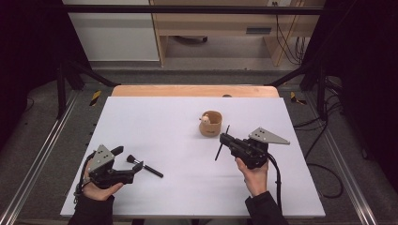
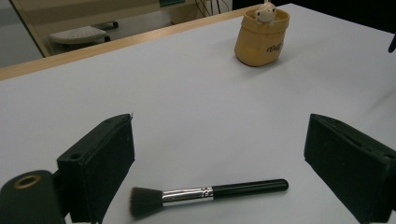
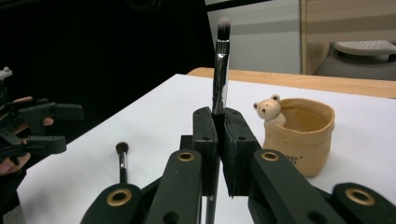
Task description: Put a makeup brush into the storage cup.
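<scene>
1. Brush two, the fat brush [image 2: 205, 192], lies flat on the white table [image 1: 155, 122] between the wide-open left gripper [image 2: 219, 158]; light and stiff, best pinched mid-handle.
2. Right gripper [image 3: 219, 140] squeezes the thin brush [image 3: 221, 65] tight, beside the bear cup [image 3: 301, 133].

Both grippers, left gripper [image 1: 127, 165] and right gripper [image 1: 224, 138]: black bodies, brass-ringed pivots, grey three-cornered top plates, black cables. Dark sleeves.

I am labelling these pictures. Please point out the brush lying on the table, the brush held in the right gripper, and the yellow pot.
lying brush [image 2: 233, 189], left gripper view, black handle
held brush [image 3: 220, 74], right gripper view, silver ferrule
yellow pot [image 1: 213, 126], high view, front wall
</scene>
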A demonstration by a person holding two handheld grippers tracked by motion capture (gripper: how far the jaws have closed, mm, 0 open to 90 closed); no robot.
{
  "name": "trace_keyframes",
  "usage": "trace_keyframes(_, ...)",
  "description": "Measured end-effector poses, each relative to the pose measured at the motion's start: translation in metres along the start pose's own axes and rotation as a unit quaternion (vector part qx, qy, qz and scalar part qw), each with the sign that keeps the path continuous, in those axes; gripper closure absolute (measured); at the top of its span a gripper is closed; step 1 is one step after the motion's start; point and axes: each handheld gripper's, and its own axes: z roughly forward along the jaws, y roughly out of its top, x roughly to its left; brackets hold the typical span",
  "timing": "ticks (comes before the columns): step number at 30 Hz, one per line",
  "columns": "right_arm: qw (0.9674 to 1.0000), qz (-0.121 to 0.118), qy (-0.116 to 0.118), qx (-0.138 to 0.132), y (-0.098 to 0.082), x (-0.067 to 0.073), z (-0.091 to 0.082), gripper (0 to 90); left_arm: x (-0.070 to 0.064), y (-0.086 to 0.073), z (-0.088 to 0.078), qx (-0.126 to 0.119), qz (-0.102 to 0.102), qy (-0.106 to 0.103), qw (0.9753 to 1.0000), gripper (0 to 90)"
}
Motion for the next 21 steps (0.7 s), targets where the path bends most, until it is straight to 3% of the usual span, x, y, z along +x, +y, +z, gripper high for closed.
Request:
trace_keyframes(3,1.0000,-0.003,-0.004,-0.001,0.003,-0.001,0.003,85.4,0.003,-0.002,-0.003,-0.002,-0.006,0.002,1.0000,7.6)
trace_keyframes(21,0.9980,-0.033,-0.052,-0.012,0.039,-0.010,0.022,85.4,0.008,-0.006,-0.005,-0.007,0.004,0.004,1.0000,6.5)
